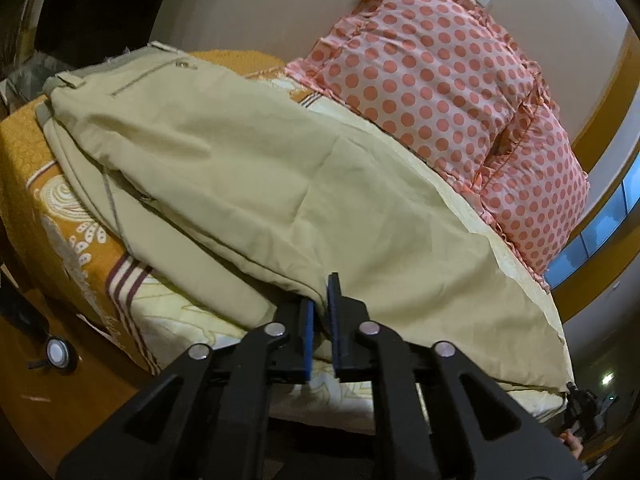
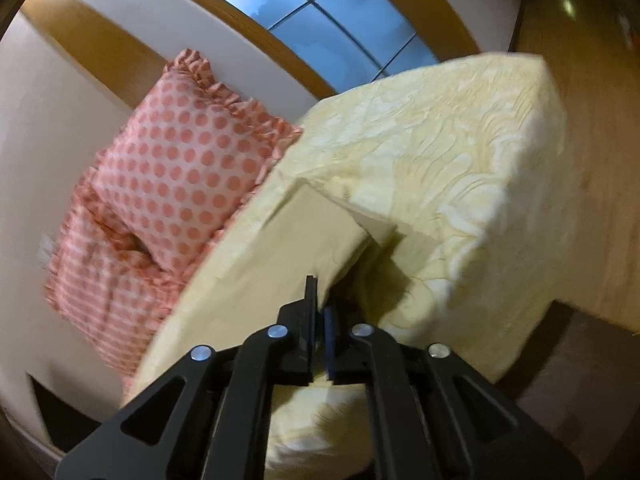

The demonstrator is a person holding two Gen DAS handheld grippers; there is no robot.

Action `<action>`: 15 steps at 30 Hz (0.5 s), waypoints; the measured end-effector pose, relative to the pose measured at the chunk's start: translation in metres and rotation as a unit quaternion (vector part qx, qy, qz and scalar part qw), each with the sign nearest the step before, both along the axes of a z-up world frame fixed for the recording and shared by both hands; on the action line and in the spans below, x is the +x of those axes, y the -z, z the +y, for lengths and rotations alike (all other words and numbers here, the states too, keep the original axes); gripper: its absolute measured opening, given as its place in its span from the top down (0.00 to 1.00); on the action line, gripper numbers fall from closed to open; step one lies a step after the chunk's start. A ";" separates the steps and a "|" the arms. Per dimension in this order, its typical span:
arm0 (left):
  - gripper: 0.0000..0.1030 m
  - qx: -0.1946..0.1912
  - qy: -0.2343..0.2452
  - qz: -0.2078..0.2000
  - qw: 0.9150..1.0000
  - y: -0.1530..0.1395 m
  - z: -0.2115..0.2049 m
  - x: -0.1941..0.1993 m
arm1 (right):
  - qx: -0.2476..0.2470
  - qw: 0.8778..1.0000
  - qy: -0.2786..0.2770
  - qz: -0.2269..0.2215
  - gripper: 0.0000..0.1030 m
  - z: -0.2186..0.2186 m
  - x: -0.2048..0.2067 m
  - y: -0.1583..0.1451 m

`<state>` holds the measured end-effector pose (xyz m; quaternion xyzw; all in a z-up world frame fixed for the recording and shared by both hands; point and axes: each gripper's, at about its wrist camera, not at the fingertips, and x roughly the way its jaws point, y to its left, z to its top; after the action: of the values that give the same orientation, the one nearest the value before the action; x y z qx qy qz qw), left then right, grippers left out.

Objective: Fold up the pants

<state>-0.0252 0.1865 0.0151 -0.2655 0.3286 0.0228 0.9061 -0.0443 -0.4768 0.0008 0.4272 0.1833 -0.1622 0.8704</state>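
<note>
Beige pants [image 1: 248, 168] lie across the bed, waistband with belt loops at the far left, legs running toward the right. My left gripper [image 1: 322, 304] is shut on the near edge of the trouser leg around mid-length. My right gripper [image 2: 320, 304] is shut on the hem end of the pants [image 2: 304, 232] and holds it lifted a little off the bed. The right gripper also shows at the far lower right of the left wrist view [image 1: 586, 404], at the hem corner.
The bed has an orange and cream patterned cover [image 1: 80, 240] and a pale yellow cover [image 2: 440, 168]. Two pink polka-dot pillows [image 1: 440, 80] [image 2: 180, 168] lean on the wall behind. A window [image 2: 332, 8] is beyond. Wooden floor [image 2: 600, 200] lies past the bed edge.
</note>
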 end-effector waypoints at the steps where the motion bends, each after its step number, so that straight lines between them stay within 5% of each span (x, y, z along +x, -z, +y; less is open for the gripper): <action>1: 0.80 0.006 -0.005 -0.006 1.000 -0.002 -0.001 -0.003 | -0.006 1.000 0.012 -0.005 0.45 0.001 -0.006 -0.002; 3: 0.51 0.020 -0.016 -0.025 0.999 -0.007 -0.003 -0.010 | -0.032 0.999 0.039 -0.005 0.39 0.003 -0.014 -0.007; 6: 0.38 0.042 -0.037 -0.044 0.997 -0.013 -0.003 -0.020 | -0.057 0.998 0.040 0.010 0.39 0.006 -0.009 -0.006; 15: 0.34 0.029 -0.060 -0.046 0.997 -0.014 0.006 -0.023 | -0.159 0.987 -0.023 0.018 0.48 0.060 0.025 -0.004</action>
<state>-0.0483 0.1929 0.0290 -0.2591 0.2688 0.0743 0.9247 -0.0191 -0.4170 0.0049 0.2760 0.1802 -0.1769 0.9274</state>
